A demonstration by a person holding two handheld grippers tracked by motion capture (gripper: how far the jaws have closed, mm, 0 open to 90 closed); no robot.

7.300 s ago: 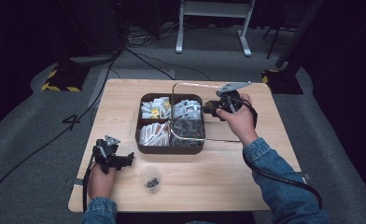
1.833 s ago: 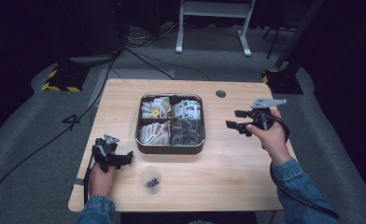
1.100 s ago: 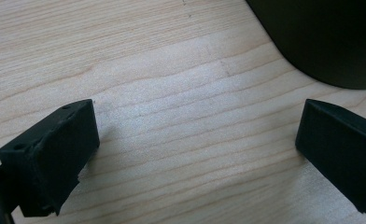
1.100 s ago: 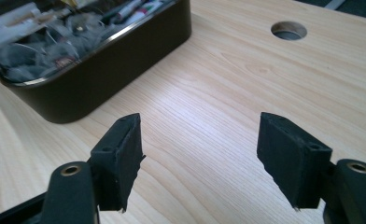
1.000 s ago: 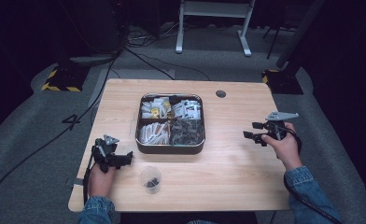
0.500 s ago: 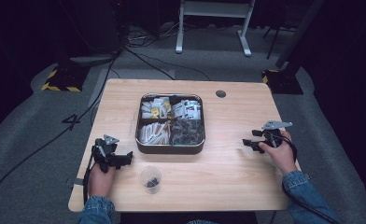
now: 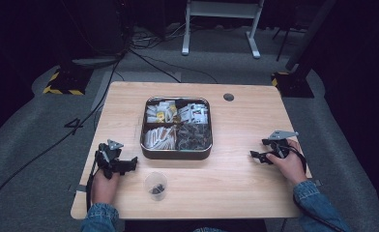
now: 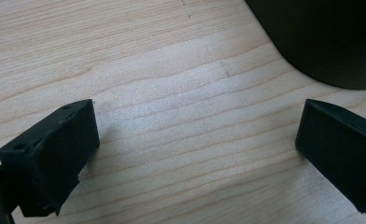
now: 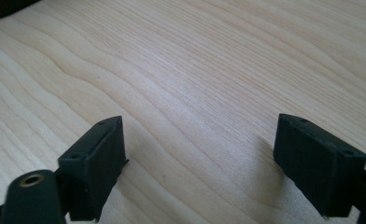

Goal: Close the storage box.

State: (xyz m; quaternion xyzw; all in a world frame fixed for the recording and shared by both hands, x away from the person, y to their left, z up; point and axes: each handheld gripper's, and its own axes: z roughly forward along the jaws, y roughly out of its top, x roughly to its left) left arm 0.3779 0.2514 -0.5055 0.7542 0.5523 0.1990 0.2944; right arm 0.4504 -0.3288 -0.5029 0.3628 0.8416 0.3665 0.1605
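A dark metal tray [image 7: 176, 153] with compartments of small packets sits at the table's middle. A small clear cup [image 7: 155, 184] with dark bits stands near the front edge, left of centre. My left gripper [image 7: 129, 165] rests on the wood at the front left, open, jaws wide apart over bare tabletop [image 8: 190, 140], the tray's dark wall [image 8: 321, 42] just ahead of it. My right gripper [image 7: 255, 155] lies low on the table at the right, open, with nothing between its fingers [image 9: 95, 163].
A round cable hole [image 7: 228, 96] is in the table's far right part. Black cables [image 7: 95, 101] trail over the grey floor to the left. A white stand [image 7: 221, 24] is behind the table.
My right gripper came away from the tray, swung right and toward me, and settled on the table. The tray's wire handle or lid seen earlier is gone from above it. The left gripper stayed put.
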